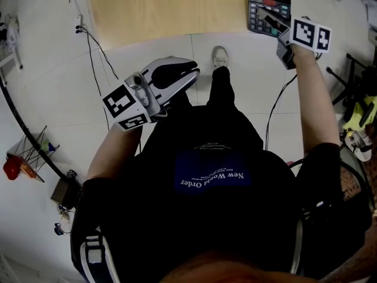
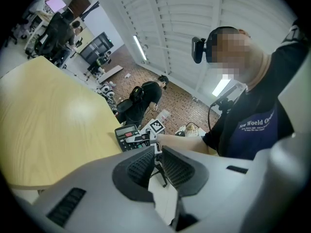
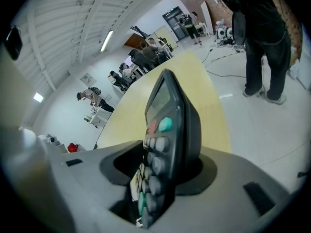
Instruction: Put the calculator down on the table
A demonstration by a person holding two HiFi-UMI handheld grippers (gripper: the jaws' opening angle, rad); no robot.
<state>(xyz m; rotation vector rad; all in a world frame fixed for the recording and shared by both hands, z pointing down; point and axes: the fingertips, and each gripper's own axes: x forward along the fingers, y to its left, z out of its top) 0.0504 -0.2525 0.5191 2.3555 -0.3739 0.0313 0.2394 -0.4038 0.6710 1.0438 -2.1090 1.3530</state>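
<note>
1. Across the top of the head view lay the pale wooden desk (image 1: 165, 10), its rounded near edge standing over a white tiled floor (image 1: 53, 99).
2. Below the desk, the person's dark shirt (image 1: 212, 217) filled the middle of that view. A blue patch on its chest carried white lettering that read "New World Order". A finer line of print near it was too small to read.
3. Over the floor, in front of the person and well apart from the desk's corner, hung the left hand-held gripper (image 1: 191, 74). Its jaws stood narrow, with only a slim gap between the ribbed pads and nothing in it. Its cube (image 1: 125, 106) showed black-and-white square markers.
4. At the desk's right near corner was the right hand-held gripper (image 1: 270, 22), with the calculator (image 1: 259, 7) between its jaws. The pad facing the keys stood a little off them, so the jaws were parted round the calculator rather than clamped on it.
5. The calculator lay keys-up at that corner, its display end away from the person. Whether its whole base sat flat on the wood could not be told. It had a dark grey body, a greyish display window and rows of rounded grey keys.
6. Among those keys were one red key (image 1: 268, 7) and a few teal-green ones. Their markings were too small to read.
</note>
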